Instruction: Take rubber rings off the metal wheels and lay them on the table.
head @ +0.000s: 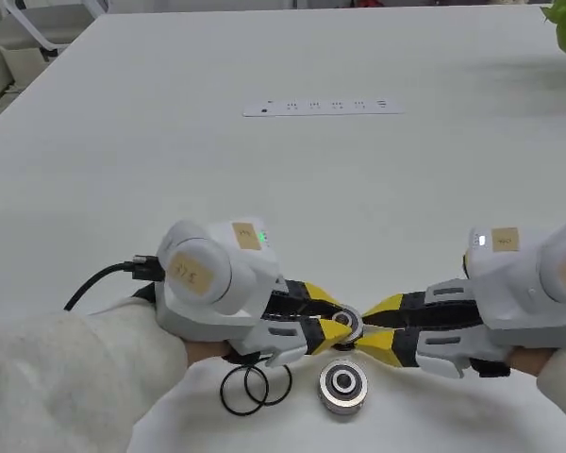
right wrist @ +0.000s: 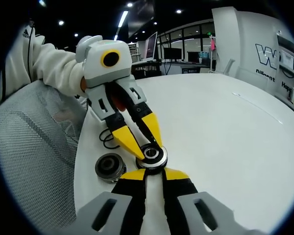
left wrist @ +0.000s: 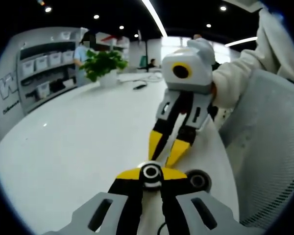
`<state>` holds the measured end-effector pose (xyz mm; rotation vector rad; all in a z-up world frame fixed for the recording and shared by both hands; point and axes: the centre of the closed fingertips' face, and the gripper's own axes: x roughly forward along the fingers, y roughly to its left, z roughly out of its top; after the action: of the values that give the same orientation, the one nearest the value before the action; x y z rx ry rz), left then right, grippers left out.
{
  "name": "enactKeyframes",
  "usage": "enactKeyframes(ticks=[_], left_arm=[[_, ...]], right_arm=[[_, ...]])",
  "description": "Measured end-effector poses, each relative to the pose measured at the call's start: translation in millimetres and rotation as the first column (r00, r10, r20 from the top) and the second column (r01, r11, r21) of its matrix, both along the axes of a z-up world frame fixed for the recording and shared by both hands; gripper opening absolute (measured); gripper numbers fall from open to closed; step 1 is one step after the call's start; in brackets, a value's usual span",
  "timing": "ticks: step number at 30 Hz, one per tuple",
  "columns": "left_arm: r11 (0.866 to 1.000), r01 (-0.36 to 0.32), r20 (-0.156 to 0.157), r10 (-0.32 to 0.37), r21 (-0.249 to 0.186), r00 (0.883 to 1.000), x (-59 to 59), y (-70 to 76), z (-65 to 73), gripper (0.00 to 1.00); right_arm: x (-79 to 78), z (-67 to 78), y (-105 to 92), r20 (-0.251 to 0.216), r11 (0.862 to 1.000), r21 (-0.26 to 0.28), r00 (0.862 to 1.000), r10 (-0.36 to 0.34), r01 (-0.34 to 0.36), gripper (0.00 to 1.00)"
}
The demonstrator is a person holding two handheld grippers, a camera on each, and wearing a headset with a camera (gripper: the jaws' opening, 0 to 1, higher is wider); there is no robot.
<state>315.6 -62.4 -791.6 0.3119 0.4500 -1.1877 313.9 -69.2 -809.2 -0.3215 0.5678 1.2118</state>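
A small metal wheel [head: 348, 323] with a black rubber ring round it is held just above the white table [head: 292, 189], near its front edge. My left gripper [head: 340, 327] is shut on this wheel [left wrist: 151, 172] from the left. My right gripper [head: 366, 328] comes from the right, its jaws almost together, and pinches the ring at the near rim of the wheel [right wrist: 152, 154]. A second wheel [head: 343, 382] lies flat on the table below the tips. Two loose black rubber rings [head: 255, 387] lie overlapping to its left.
A flat white socket strip [head: 323, 107] lies far back on the table. A black cable [head: 99, 281] trails left from the left gripper. A potted plant [left wrist: 104, 62] stands at the far right corner. Grey mesh [right wrist: 34, 161] lies beyond the front table edge.
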Motion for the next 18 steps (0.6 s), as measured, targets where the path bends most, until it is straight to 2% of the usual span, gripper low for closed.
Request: enactKeyframes(ticks=[1,2,7,11,14,18], left_arm=[[1.000,0.000,0.000,0.000,0.000,1.000,0.0,0.0,0.0,0.14],[1.000,0.000,0.000,0.000,0.000,1.000,0.0,0.0,0.0,0.14],[1.000,-0.001,0.001,0.001,0.000,1.000,0.0,0.1,-0.1,0.14],[1.000,-0.004,0.002,0.004,0.001,1.000,-0.1,-0.1,-0.2,0.14],[1.000,-0.006,0.001,0.006,0.002,1.000,0.0,0.1,-0.1,0.14],[1.000,-0.004,0.006,0.004,0.006,1.000,0.1,0.5,-0.3,0.14]], right_arm=[[-0.1,1.4,1.6,-0.032,0.999,0.028,0.999,-0.016,0.017,0.05],[-0.1,0.8,1.4,-0.044,0.999,0.028,0.999,-0.021,0.023,0.05],[-0.8,-0.1,1.9,-0.047,1.000,0.008,0.999,-0.023,0.024,0.05],[-0.7,-0.9,1.8,-0.077,0.999,-0.001,0.996,-0.035,0.035,0.04],[-0.7,-1.6,1.8,-0.125,0.997,0.007,0.990,-0.070,0.071,0.02],[0.3,-1.4,1.6,-0.114,0.996,-0.001,0.989,-0.091,0.091,0.00]])
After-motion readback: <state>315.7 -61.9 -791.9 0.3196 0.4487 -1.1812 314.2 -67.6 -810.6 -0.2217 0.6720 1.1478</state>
